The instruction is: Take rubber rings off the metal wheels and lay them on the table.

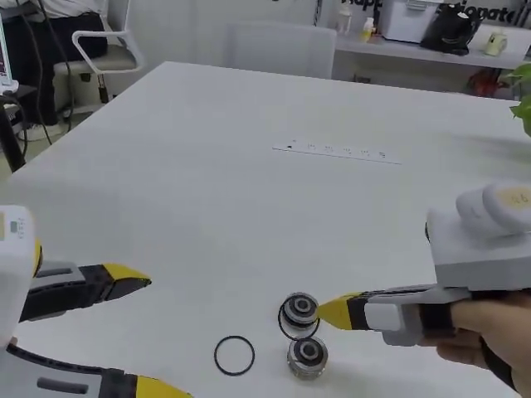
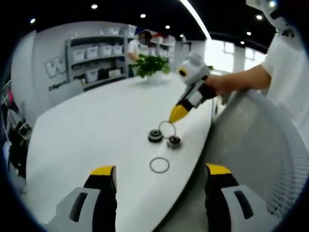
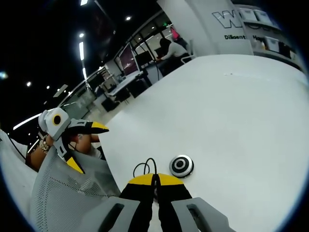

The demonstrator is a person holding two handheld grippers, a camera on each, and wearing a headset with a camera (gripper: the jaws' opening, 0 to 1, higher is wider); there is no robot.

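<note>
Right tongs (image 3: 154, 180) are pressed together on a rubber ring (image 3: 144, 167), just beside the metal wheels (image 1: 299, 308). Left tongs (image 1: 143, 333) stand spread, well apart (a loose ring (image 1: 235, 355) lies on the bench (image 1: 249, 166) between). Wall lettering (image 3: 231, 19) is cut off and unreadable.

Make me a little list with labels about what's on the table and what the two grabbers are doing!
Table: white tabletop
Wheels: two small round metal wheels, far wheel and near wheel, close together
Loose ring: thin black rubber ring, flat on the table, left of the wheels, touching neither
Pinched ring: second black rubber ring, beside the far wheel; cannot tell if fully off
Right gripper: yellow tips shut on the pinched ring
Left gripper: open wide, holding nothing
</note>
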